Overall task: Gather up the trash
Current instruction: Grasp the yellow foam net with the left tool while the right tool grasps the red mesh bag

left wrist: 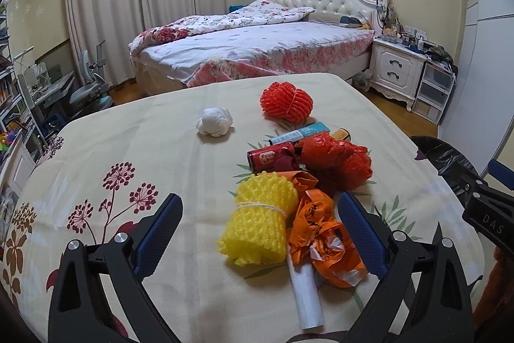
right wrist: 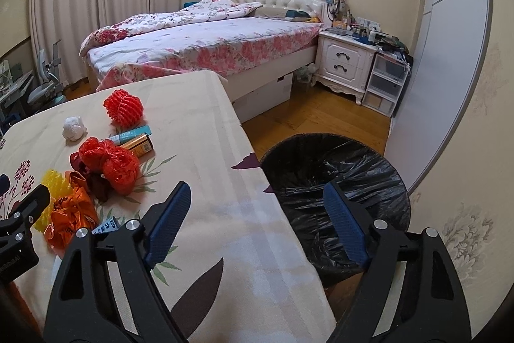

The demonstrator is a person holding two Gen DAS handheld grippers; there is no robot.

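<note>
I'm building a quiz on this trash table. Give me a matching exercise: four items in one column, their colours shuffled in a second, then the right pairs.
Items:
1. tied foam net roll
2. crumpled tissue ball
3. bin liner
4. crumpled bag nearest the left gripper

Colours:
A. black
B. orange
C. yellow
D. white

Pairs: 1-C, 2-D, 3-A, 4-B
</note>
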